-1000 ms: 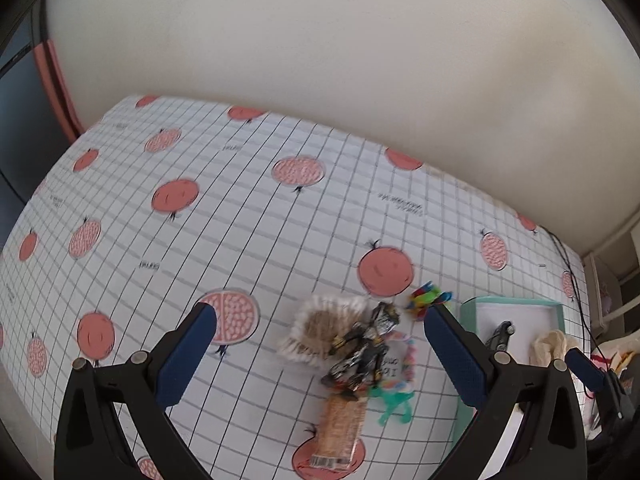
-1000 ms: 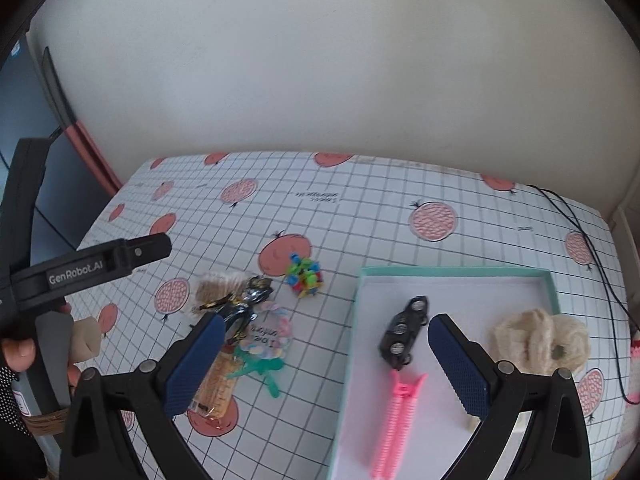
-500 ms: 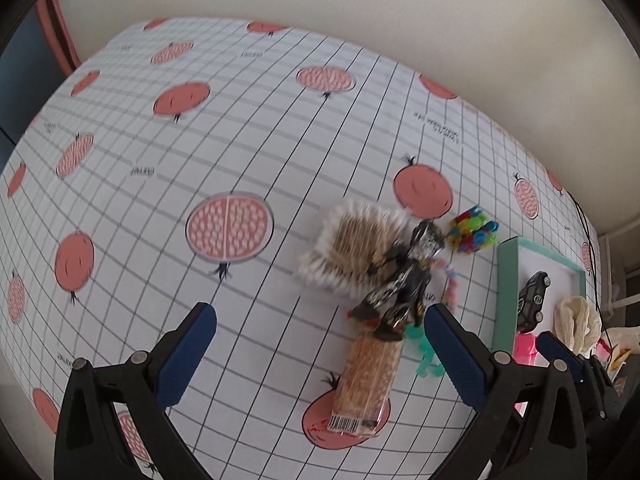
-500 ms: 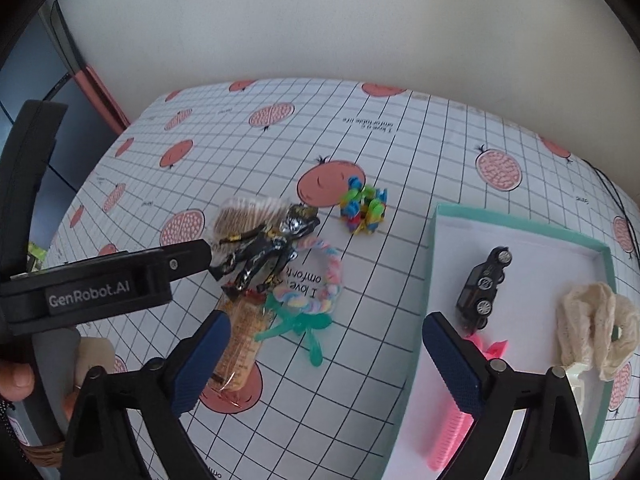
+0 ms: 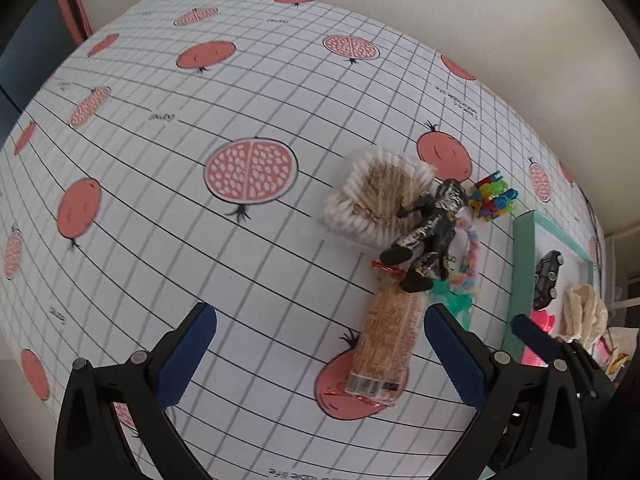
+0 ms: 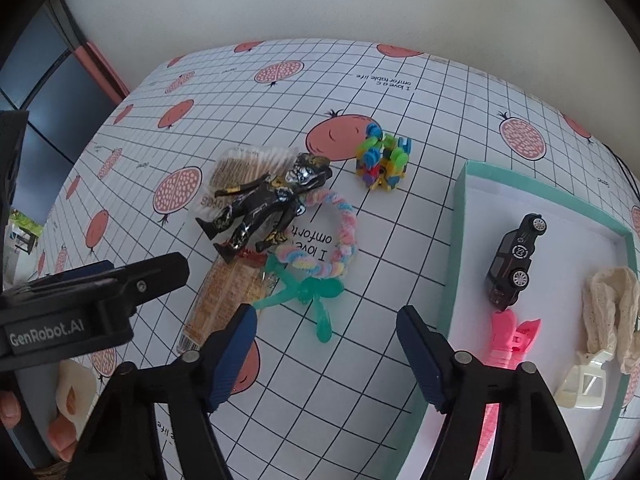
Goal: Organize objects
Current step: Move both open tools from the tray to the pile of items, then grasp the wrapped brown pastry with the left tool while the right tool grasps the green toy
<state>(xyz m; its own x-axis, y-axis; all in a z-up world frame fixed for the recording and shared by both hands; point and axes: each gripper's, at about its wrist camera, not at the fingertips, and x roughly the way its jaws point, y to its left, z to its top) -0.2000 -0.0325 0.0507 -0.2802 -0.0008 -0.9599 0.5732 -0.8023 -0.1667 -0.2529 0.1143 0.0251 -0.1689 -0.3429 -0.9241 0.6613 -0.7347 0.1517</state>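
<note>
A pile lies on the pomegranate-print cloth: a black action figure (image 6: 264,204) (image 5: 428,236), a pack of cotton swabs (image 5: 376,196), a biscuit pack (image 5: 388,340) (image 6: 228,292), a pastel ring (image 6: 332,236) with a green bow (image 6: 308,292), and a colourful bead toy (image 6: 384,156). My left gripper (image 5: 316,332) hovers open above the biscuit pack's near end. My right gripper (image 6: 326,320) hangs just over the bow's tail. Its jaws are closing and its pads touch nothing.
A teal-rimmed tray (image 6: 456,240) at the right holds a black toy car (image 6: 516,260), a pink hair clip (image 6: 512,332), a cream scrunchie (image 6: 612,312) and a white plastic piece (image 6: 580,380). The left tool's black body (image 6: 80,304) and a hand fill the right view's left edge.
Both grippers have sunk and tilted down toward the pile, which now looks larger and nearer. The right gripper's jaws have narrowed. No object has moved.
</note>
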